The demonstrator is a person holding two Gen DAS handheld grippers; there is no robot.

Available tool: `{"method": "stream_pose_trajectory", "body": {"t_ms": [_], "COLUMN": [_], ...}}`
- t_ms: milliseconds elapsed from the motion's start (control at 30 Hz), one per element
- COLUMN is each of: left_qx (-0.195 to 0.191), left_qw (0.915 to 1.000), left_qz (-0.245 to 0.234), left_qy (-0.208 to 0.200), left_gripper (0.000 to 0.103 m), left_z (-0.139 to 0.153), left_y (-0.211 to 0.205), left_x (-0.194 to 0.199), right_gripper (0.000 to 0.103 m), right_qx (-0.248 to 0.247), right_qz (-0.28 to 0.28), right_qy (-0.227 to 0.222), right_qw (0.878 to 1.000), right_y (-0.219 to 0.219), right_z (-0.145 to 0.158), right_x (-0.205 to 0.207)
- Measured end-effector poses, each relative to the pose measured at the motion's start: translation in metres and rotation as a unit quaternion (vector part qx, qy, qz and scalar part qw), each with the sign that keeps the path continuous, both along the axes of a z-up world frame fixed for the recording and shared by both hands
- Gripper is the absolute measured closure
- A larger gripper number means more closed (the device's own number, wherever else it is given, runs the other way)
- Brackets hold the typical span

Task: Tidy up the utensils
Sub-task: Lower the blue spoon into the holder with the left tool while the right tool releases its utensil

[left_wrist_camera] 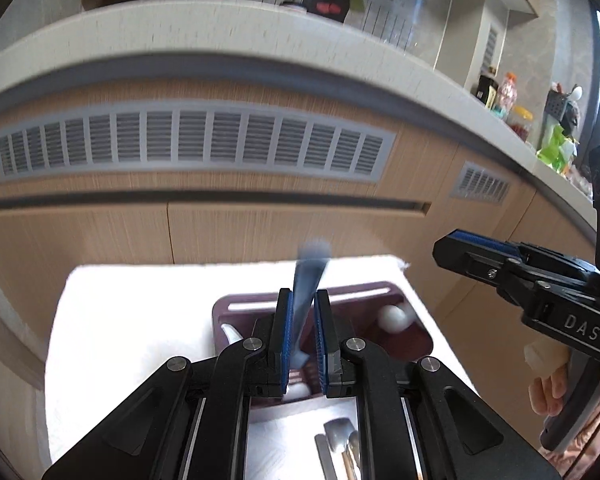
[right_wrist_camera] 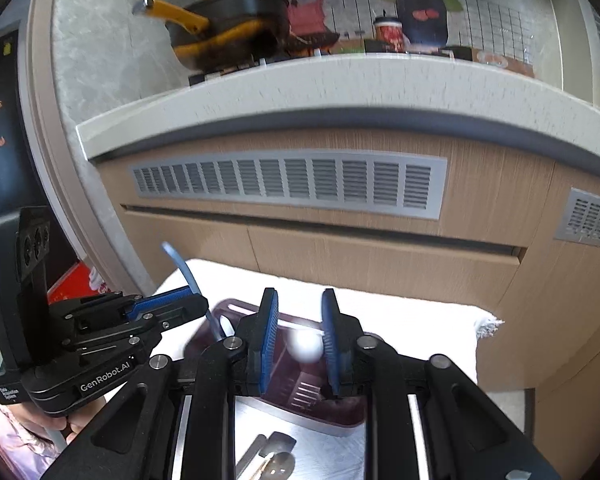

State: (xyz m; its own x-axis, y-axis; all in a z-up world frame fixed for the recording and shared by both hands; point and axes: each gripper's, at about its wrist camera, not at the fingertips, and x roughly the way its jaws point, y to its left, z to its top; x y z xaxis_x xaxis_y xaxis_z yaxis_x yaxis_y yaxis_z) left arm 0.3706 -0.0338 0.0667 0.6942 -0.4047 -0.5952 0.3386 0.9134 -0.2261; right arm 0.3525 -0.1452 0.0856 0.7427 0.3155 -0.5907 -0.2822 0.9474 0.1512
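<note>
Your left tongs were clamped on the blue spoon, mid-handle, above the maroon tray. It looked light, stiff and slick, so a grip nearer the bowl seemed safer. Right tongs stood apart, empty.

Wood-grain cabinet with grey vents under pale countertop.

"DAS" on right gripper body; "GenRobot.AI", "Data Acquisition System" on left gripper body.
</note>
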Motion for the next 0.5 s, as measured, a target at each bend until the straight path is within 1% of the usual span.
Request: {"method": "stream_pose_trajectory", "body": {"t_ms": [100,167,200,233,267,300,367,433,500], "left_qx": [0.003,0.010,0.014,0.019,0.023,0.026,0.036,0.041,0.048], "left_qw": [1.0000,0.9999,0.9998,0.9997,0.9997,0.9996,0.9992,0.9988,0.9976], "left_qz": [0.006,0.010,0.010,0.011,0.012,0.013,0.009,-0.001,-0.014], "left_qy": [0.006,0.004,0.004,0.005,0.005,0.006,0.013,0.028,0.048], "left_gripper": [0.088,0.078,0.074,0.068,0.065,0.064,0.061,0.058,0.054], "left_z": [-0.007,-0.010,-0.012,-0.015,-0.017,-0.020,-0.029,-0.039,-0.051], "left_y": [0.006,0.010,0.012,0.014,0.016,0.018,0.019,0.020,0.019], "left_x": [-0.007,-0.017,-0.022,-0.029,-0.034,-0.040,-0.055,-0.069,-0.082], "right_gripper": [0.076,0.076,0.076,0.074,0.069,0.065,0.043,0.031,0.025], "right_qx": [-0.002,-0.011,-0.015,-0.022,-0.027,-0.034,-0.047,-0.066,-0.097], "right_qz": [-0.009,-0.018,-0.021,-0.025,-0.027,-0.029,-0.033,-0.032,-0.034], "right_qy": [0.000,-0.006,-0.009,-0.016,-0.021,-0.028,-0.039,-0.049,-0.053], "right_qw": [1.000,1.000,1.000,0.999,0.999,0.999,0.998,0.996,0.993], "right_y": [-0.003,-0.006,-0.007,-0.009,-0.009,-0.009,-0.009,-0.008,-0.003], "right_z": [-0.007,-0.011,-0.013,-0.016,-0.018,-0.022,-0.029,-0.036,-0.046], "right_x": [-0.002,-0.011,-0.015,-0.023,-0.029,-0.039,-0.055,-0.073,-0.091]}}
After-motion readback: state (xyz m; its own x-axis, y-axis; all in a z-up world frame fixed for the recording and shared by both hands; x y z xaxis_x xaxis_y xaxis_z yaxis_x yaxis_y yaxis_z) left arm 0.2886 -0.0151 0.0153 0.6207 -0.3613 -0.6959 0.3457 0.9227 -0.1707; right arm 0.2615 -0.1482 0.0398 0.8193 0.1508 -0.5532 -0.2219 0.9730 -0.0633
